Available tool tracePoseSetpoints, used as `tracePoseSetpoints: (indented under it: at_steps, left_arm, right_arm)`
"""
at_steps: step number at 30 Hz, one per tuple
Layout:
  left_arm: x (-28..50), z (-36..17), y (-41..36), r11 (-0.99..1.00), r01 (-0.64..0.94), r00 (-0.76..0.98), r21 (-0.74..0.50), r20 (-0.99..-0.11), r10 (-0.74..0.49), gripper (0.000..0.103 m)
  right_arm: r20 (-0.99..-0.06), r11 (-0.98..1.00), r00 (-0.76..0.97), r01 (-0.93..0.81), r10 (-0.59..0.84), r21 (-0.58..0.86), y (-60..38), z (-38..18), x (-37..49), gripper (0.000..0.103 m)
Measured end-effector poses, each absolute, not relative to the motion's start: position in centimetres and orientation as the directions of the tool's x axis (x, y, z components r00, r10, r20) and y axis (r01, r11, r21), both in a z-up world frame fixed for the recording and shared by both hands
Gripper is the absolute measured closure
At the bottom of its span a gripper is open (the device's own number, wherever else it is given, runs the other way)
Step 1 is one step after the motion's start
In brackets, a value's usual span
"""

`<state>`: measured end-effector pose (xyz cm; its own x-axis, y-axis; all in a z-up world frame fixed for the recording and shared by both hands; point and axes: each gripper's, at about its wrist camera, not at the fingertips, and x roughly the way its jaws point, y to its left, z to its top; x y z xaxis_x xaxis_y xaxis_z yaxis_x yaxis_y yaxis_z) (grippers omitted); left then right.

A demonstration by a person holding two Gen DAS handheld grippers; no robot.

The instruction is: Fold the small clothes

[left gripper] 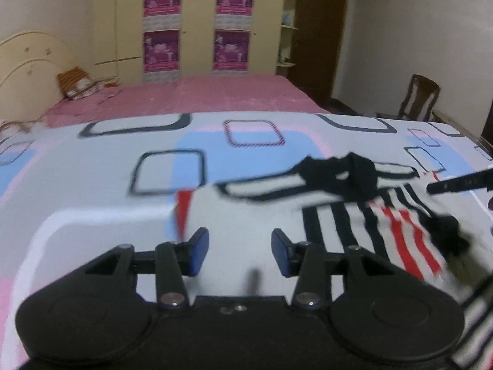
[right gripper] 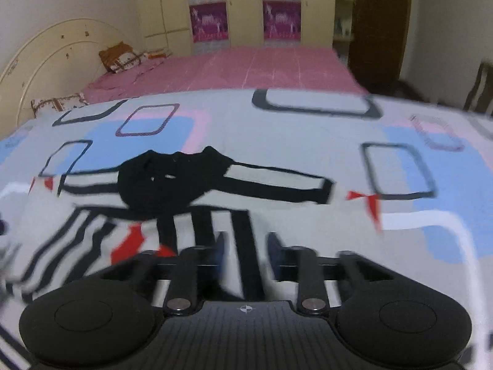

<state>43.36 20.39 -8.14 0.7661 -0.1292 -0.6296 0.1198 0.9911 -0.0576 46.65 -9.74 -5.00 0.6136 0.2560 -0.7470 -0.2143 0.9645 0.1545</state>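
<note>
A small white garment with black and red stripes and a black collar (right gripper: 172, 182) lies spread on the patterned sheet (right gripper: 308, 141). In the left wrist view the garment (left gripper: 345, 225) lies ahead and to the right, its collar (left gripper: 348, 175) beyond. My left gripper (left gripper: 239, 251) is open and empty, low over the garment's left part. My right gripper (right gripper: 245, 254) is open and empty, over the garment's striped body. The right gripper's finger (left gripper: 459, 182) shows at the right edge of the left wrist view.
The sheet covers a work surface in front of a pink bed (left gripper: 197, 95) with cushions (left gripper: 77, 83) by the headboard. A wardrobe with posters (left gripper: 197, 24) stands behind. A wooden chair (left gripper: 419, 98) stands at the far right.
</note>
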Motion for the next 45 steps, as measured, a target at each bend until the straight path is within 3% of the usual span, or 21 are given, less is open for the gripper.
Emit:
tracePoseSetpoints:
  at_steps: [3, 4, 5, 7, 10, 11, 12, 13, 16, 18, 22, 26, 28, 32, 35, 40, 43, 45]
  left_arm:
    - [47.8, -10.1, 20.1, 0.995, 0.099, 0.746, -0.007, -0.661, -0.079, 0.057]
    - [49.5, -11.5, 20.1, 0.996, 0.061, 0.708, 0.060, -0.707, -0.001, 0.055]
    - [49.8, -12.4, 20.7, 0.998, 0.051, 0.705, 0.046, -0.709, -0.003, 0.049]
    - [50.0, -12.4, 22.4, 0.998, 0.036, 0.711, -0.050, -0.701, -0.061, 0.049]
    - [48.4, -11.0, 22.6, 0.999, 0.041, 0.726, -0.025, -0.686, -0.047, 0.052]
    - [47.6, -10.3, 22.5, 0.998, 0.042, 0.739, -0.055, -0.671, -0.068, 0.051]
    - [46.9, -9.8, 22.2, 0.994, 0.043, 0.744, -0.104, -0.660, -0.101, 0.051]
    - [46.2, -9.4, 21.3, 0.988, 0.060, 0.743, -0.141, -0.655, -0.138, 0.049]
    - [45.5, -9.4, 16.8, 0.988, 0.128, 0.740, -0.089, -0.654, -0.155, 0.043]
    - [45.7, -10.3, 15.0, 0.987, 0.141, 0.717, -0.072, -0.681, -0.152, 0.043]
    - [45.9, -12.0, 15.2, 0.990, 0.134, 0.700, -0.050, -0.702, -0.130, 0.041]
    - [44.8, -12.2, 18.6, 0.998, 0.060, 0.705, 0.005, -0.708, -0.039, 0.040]
    - [44.7, -12.2, 19.9, 0.998, 0.049, 0.705, -0.050, -0.706, -0.070, 0.041]
    - [43.9, -10.2, 18.1, 0.997, 0.070, 0.727, -0.039, -0.682, -0.078, 0.044]
    - [42.2, -9.0, 15.6, 0.993, 0.103, 0.737, -0.055, -0.666, -0.113, 0.043]
    - [40.5, -11.4, 14.0, 0.993, 0.097, 0.697, -0.069, -0.707, -0.117, 0.043]
    - [39.0, -12.4, 17.0, 0.998, 0.048, 0.712, -0.034, -0.700, -0.058, 0.043]
    - [38.9, -12.5, 18.4, 0.997, 0.060, 0.712, -0.054, -0.697, -0.081, 0.043]
  right_arm:
    - [-0.773, 0.959, 0.581, -0.255, 0.253, 0.122, -8.0, -6.3, 48.7, 0.079]
    - [-0.798, 0.963, 0.562, -0.254, 0.220, 0.086, -7.6, -7.3, 49.3, 0.079]
    - [-0.821, 0.971, 0.541, -0.229, 0.182, 0.064, -7.6, -8.5, 49.9, 0.079]
    - [-0.809, 0.976, 0.555, -0.194, 0.195, 0.102, -8.4, -8.6, 50.0, 0.079]
    - [-0.789, 0.980, 0.591, -0.183, 0.169, 0.073, -7.8, -7.1, 48.7, 0.078]
    - [-0.766, 0.975, 0.611, -0.198, 0.202, 0.099, -7.3, -6.2, 47.8, 0.065]
    - [-0.749, 0.966, 0.617, -0.223, 0.243, 0.129, -6.6, -5.6, 47.2, 0.042]
    - [-0.730, 0.955, 0.623, -0.263, 0.280, 0.141, -5.3, -5.1, 46.5, 0.038]
    - [-0.713, 0.914, 0.597, -0.374, 0.368, 0.158, -1.4, -4.8, 45.5, 0.041]
    - [-0.740, 0.897, 0.557, -0.417, 0.377, 0.143, 1.2, -5.7, 45.5, 0.069]
    - [-0.766, 0.899, 0.538, -0.423, 0.352, 0.116, 2.5, -7.6, 45.3, 0.070]
    - [-0.778, 0.952, 0.590, -0.304, 0.216, 0.034, -1.4, -7.9, 45.2, 0.069]
    - [-0.782, 0.956, 0.579, -0.282, 0.232, 0.075, -3.0, -8.0, 45.2, 0.067]
    - [-0.757, 0.950, 0.606, -0.305, 0.243, 0.061, -1.6, -6.0, 44.3, 0.066]
    - [-0.736, 0.936, 0.609, -0.339, 0.294, 0.094, -0.4, -5.0, 42.6, 0.043]
    - [-0.775, 0.910, 0.541, -0.400, 0.328, 0.106, 1.0, -6.5, 40.2, 0.043]
    - [-0.780, 0.941, 0.584, -0.338, 0.223, 0.016, -1.7, -7.1, 39.4, 0.043]
    - [-0.791, 0.968, 0.588, -0.250, 0.165, 0.016, -5.0, -7.8, 39.6, 0.043]
